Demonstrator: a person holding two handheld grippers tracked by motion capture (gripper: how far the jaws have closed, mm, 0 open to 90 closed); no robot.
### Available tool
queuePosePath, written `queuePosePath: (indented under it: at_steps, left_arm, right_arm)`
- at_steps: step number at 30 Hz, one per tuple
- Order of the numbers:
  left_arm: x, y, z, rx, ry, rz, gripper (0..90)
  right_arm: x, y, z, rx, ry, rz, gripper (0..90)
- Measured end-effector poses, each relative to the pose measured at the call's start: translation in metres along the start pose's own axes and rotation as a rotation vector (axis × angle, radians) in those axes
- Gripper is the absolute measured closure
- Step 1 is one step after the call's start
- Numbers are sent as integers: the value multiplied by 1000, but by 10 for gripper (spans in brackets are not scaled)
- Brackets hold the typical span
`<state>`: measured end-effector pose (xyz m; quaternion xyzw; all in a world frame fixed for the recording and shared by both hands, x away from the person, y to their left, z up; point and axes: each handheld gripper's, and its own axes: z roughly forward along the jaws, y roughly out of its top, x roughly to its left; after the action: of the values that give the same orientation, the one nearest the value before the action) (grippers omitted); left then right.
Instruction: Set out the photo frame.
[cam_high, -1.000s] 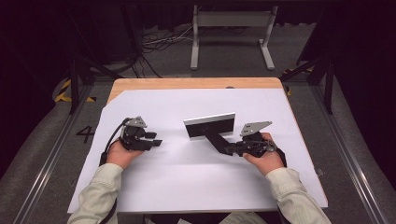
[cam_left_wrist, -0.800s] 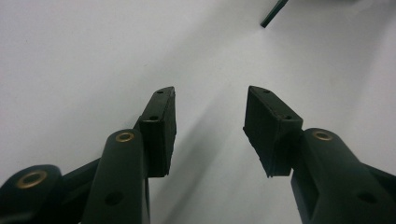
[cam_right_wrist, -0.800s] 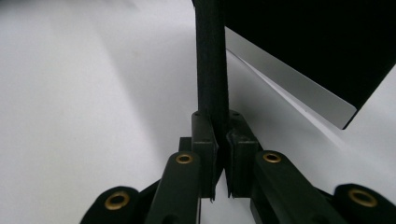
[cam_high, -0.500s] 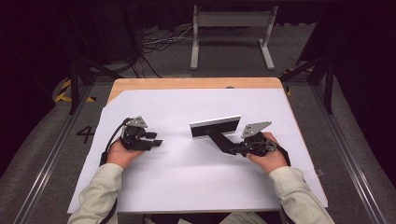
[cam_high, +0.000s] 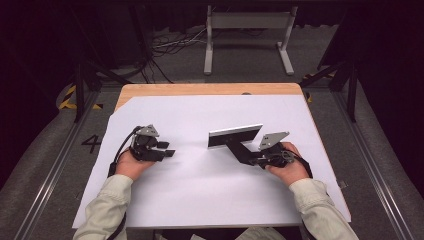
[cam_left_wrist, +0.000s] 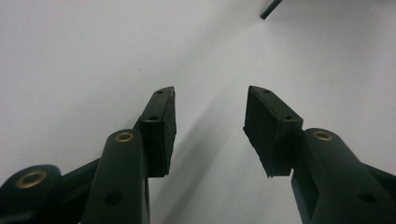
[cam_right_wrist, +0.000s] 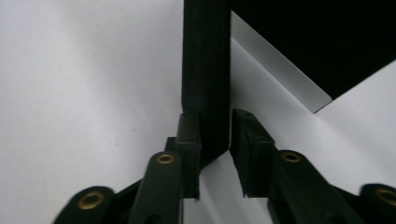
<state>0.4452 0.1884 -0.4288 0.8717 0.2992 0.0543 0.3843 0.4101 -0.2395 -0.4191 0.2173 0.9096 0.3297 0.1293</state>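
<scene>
A black T-shaped tool (cam_high: 235, 136) with a flat handle and a wide head with a pale top edge stands on the white sheet (cam_high: 200, 200), right of centre. My right gripper (cam_high: 250, 159) reaches it from the right. In the right gripper view the handle (cam_right_wrist: 205, 56) runs up between the jaws of that gripper (cam_right_wrist: 215, 121) to the dark head (cam_right_wrist: 317, 37). The jaws have just been opening. The left pad lies against the handle, and a thin gap shows at the right pad. My left gripper (cam_high: 167, 150) rests on the sheet at the left, open (cam_left_wrist: 210, 107), with nothing between its fingers.
The white sheet covers most of a wooden table (cam_high: 200, 89), whose far edge shows bare. Beyond the table stand a metal frame (cam_high: 247, 40) and cables (cam_high: 170, 45) on the dark floor. Rails (cam_high: 50, 175) run along both sides.
The tool's head and my right hand have shifted a little to the right. The left hand has stayed still.
</scene>
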Motion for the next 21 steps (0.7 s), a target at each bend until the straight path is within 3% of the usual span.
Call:
queuePosePath:
  at_steps: [7, 17, 21]
  left_arm:
    - [-4, 5, 2, -2, -11, 10, 534]
    - [-9, 13, 7, -20, -29, 28, 508]
    - [-14, 15, 10, -30, -27, 56, 555]
  right_arm:
    - [-3, -8, -12, -50, -36, 51, 564]
    - [-2, -16, -30, -105, -66, 69, 531]
    - [1, -23, -37, -124, -70, 77, 562]
